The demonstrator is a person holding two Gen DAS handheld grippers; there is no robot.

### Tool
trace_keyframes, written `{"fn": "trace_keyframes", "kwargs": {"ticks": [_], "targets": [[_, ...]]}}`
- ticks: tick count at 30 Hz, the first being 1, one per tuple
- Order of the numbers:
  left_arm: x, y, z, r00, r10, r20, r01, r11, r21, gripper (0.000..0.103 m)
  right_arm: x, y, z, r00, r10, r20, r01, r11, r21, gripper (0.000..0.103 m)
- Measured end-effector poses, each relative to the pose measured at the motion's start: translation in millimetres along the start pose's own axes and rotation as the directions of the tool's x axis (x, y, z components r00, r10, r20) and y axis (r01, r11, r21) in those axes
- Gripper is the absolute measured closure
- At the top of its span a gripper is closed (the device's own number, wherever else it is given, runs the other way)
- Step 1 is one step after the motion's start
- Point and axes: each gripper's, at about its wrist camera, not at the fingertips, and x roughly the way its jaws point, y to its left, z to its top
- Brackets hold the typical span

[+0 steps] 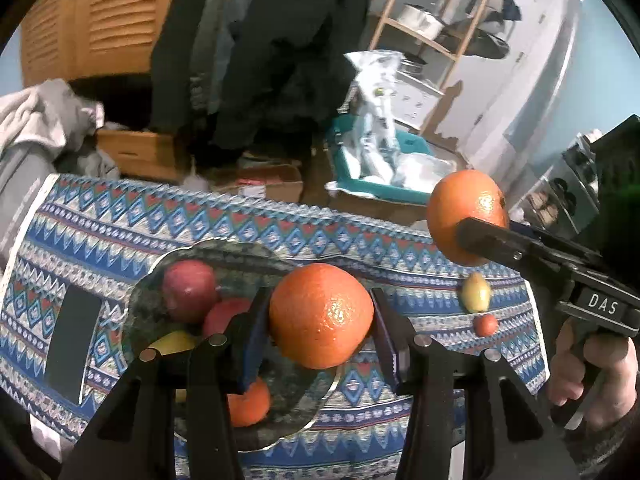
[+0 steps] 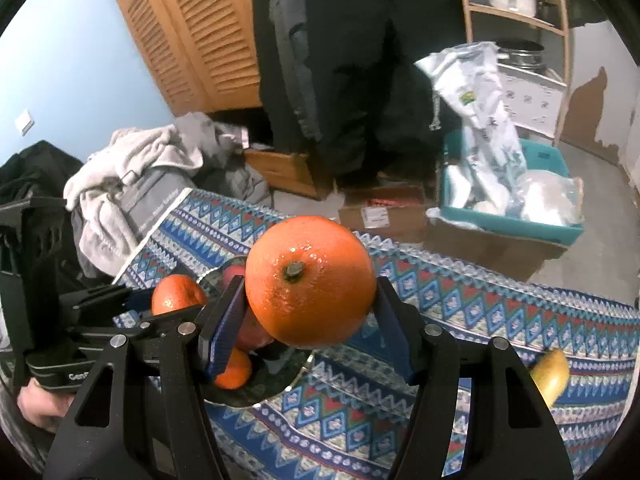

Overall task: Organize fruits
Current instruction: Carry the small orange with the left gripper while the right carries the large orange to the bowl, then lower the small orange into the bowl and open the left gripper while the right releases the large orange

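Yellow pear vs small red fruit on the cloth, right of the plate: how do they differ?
The yellow pear is larger and elongated; the small red fruit is round and much smaller. The pear is yellow-green with a reddish blush; the red fruit is one colour. Both lie loose on the patterned cloth, off the plate.

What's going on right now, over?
Left claw shut on an orange. Right claw shut on another orange. Both above the glass plate of fruit. Nothing in the way.

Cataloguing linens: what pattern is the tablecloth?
Blue, red and teal geometric bands on the tablecloth, best in the right wrist view.
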Motion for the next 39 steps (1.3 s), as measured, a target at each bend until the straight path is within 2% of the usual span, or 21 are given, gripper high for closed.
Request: {"fn": "trace_keyframes", "kwargs": {"ticks": [9, 15, 19, 26, 39], "targets": [[12, 35, -5, 0.999, 0.045, -0.03, -0.046, 0.998, -0.051, 0.054, 43, 16, 3, 0.998, 0.024, -0.063, -0.025, 1.0, -0.016, 0.04], [34, 50, -19, 0.995, 0.044, -0.094, -0.051, 0.996, -0.073, 0.054, 80, 17, -8, 0.99, 0.028, -0.136, -0.029, 1.0, -0.008, 0.04], [49, 51, -29, 0.989, 0.045, -0.141, -0.056, 0.995, -0.079, 0.054, 101, 14, -17, 0.981, 0.036, -0.19, -0.035, 0.999, 0.012, 0.039], [62, 49, -40, 0.983, 0.045, -0.18, -0.06, 0.995, -0.077, 0.054, 122, 14, -30, 0.967, 0.046, -0.253, -0.041, 0.999, 0.022, 0.039], [95, 41, -60, 0.964, 0.01, -0.265, -0.038, 0.994, -0.101, 0.054, 147, 17, -48, 0.941, 0.06, -0.334, -0.053, 0.998, 0.029, 0.039]]}}
